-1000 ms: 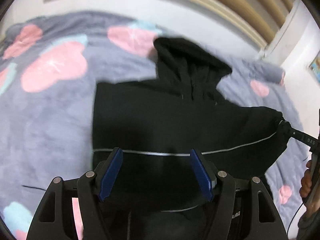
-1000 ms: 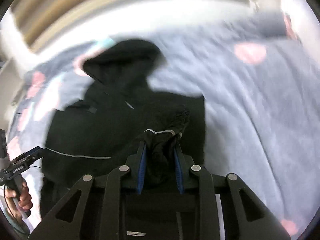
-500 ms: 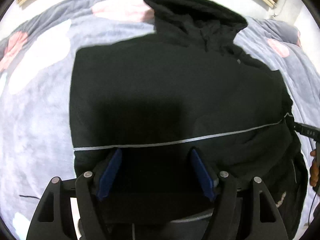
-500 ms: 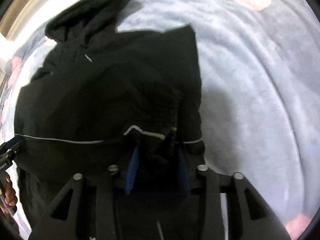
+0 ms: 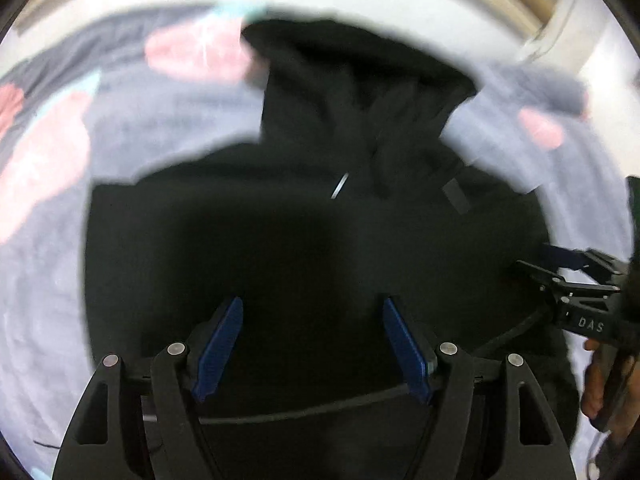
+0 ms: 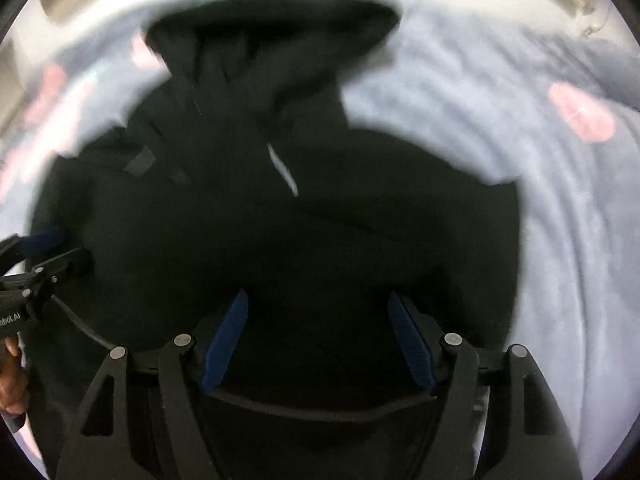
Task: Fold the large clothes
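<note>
Left claw (image 5: pixel 312 344): we hold it spread wide, gripping nothing, above the black hoodie (image 5: pixel 304 240). Right claw (image 6: pixel 318 340): likewise released. Grey blanket (image 6: pixel 560 240) with pink patches surrounds the garment on the bed. Hoodie lies flat, hood (image 6: pixel 272 40) farthest away, much blurred.

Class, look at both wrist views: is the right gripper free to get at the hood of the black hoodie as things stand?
Probably yes. The right gripper is open and holds nothing, and the hood lies exposed at the far end of the black hoodie on the blanket. Nothing covers it, though both views are blurred.
</note>
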